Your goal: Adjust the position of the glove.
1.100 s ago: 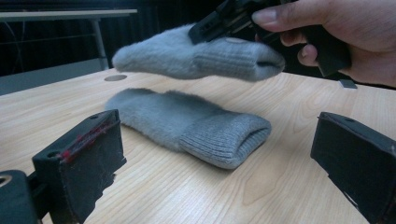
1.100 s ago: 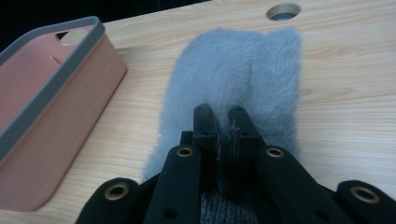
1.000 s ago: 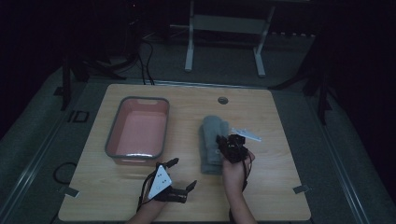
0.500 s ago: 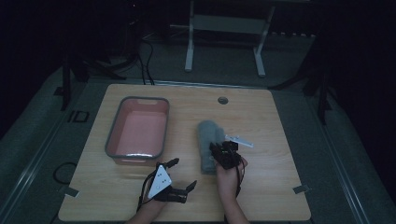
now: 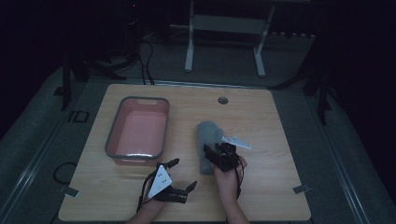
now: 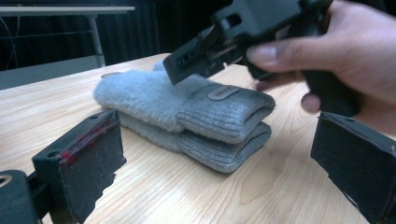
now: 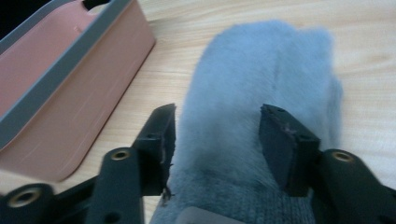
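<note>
High view: dim shot. Grey fuzzy mittens (image 5: 208,145) lay as a stacked pair near the middle of the wooden tabletop (image 5: 271,116), right of the pink tub with grey rim (image 5: 138,131). Right claw (image 5: 215,156) sat over the near, cuff end of the mittens, hand (image 5: 229,175) behind it. Left claw (image 5: 181,175) was parked on the tabletop near the front edge, below the tub and just left of the mittens, touching neither. Small round hole (image 5: 222,100) near the far edge of the tabletop. White-legged stand (image 5: 224,42) on the floor behind, well clear.

Left gripper view: left claw (image 6: 224,154) stood wide, nothing between its jaws, bare wood under them. Mittens (image 6: 187,116) lay ahead, one on top of the other, ribbed cuffs toward the camera, small tab on the top cuff. Right claw (image 6: 196,58) came in from above, hovering over or possibly touching the top mitten; hard to tell contact from this angle. Its hand (image 6: 345,51) blocked the right side of the scene.

Right gripper view: right claw (image 7: 217,140) had just been opening; the jaws straddled the top mitten (image 7: 261,70), left jaw at the fleece edge, right jaw over the pile, no squeeze visible. Tub (image 7: 60,84) sat at left, its wall just beside the mitten, a strip of wood between.
</note>
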{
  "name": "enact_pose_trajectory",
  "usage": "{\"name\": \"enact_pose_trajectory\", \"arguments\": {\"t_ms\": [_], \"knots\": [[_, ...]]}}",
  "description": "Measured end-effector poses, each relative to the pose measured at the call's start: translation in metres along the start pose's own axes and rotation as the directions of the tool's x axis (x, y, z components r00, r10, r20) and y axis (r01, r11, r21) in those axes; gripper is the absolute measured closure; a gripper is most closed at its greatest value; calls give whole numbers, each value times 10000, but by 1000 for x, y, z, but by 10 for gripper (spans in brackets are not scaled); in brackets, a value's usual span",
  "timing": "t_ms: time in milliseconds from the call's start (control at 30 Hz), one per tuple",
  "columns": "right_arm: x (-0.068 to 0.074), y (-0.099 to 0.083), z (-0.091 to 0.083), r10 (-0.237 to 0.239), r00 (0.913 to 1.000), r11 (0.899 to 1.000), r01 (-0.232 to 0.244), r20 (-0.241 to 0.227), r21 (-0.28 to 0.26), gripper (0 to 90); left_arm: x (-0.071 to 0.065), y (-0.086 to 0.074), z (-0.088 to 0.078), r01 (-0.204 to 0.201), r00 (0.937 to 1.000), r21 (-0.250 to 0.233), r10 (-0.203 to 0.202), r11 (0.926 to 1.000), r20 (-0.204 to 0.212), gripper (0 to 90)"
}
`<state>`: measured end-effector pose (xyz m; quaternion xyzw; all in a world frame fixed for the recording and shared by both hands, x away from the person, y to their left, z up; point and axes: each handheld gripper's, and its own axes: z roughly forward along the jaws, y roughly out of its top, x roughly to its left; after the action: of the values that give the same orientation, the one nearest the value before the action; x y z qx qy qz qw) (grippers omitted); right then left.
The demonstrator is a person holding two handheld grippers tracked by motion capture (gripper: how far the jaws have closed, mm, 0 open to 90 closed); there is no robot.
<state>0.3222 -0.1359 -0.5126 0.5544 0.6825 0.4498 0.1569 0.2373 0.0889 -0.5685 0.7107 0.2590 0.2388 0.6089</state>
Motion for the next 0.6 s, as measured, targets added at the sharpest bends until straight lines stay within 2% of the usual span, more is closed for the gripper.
{"name": "enact_pose_trajectory", "arguments": {"t_ms": [67, 167, 267, 333, 367, 433, 500, 567, 600], "knots": [[-3, 4, -5, -140, 9997, 9999, 140, -215, -8, 415, 0, 0, 0, -6, 10000, 0, 6, 10000, -4, 27], [-10, 10, -14, -163, 9986, 9998, 155, -507, -152, 341, 0, 0, 0, 17, 10000, 22, -17, 10000, 1, 27], [-19, 15, -18, -878, 9911, 9959, 893, -1003, 110, 153, 0, 0, 1, 78, 10000, 22, -78, 10000, 32, 27], [-27, 17, -20, -1099, 9856, 9938, 1111, -1283, 22, 147, 1, 0, 1, 111, 9999, 12, -111, 9999, 13, 26], [-31, 19, -22, -1421, 9819, 9897, 1434, -1251, 18, 137, 1, -1, 1, 114, 9999, -3, -114, 9999, 5, 26], [-38, 21, -27, -1998, 9685, 9794, 2018, -1488, -12, 133, 1, -1, 1, 128, 9999, 18, -128, 9999, 2, 26], [-44, 21, -31, -2660, 9525, 9631, 2692, -1483, 18, 118, 1, -1, 1, 140, 9999, 31, -140, 9999, 19, 27], [-52, 20, -34, -3010, 9417, 9509, 3083, -1507, 272, 117, 1, -1, 1, 190, 9998, 62, -190, 9998, 3, 26], [-56, 20, -35, -3053, 9386, 9480, 3156, -1607, 420, 117, 1, -1, 1, 235, 9997, 76, -235, 9997, -13, 26]]}}
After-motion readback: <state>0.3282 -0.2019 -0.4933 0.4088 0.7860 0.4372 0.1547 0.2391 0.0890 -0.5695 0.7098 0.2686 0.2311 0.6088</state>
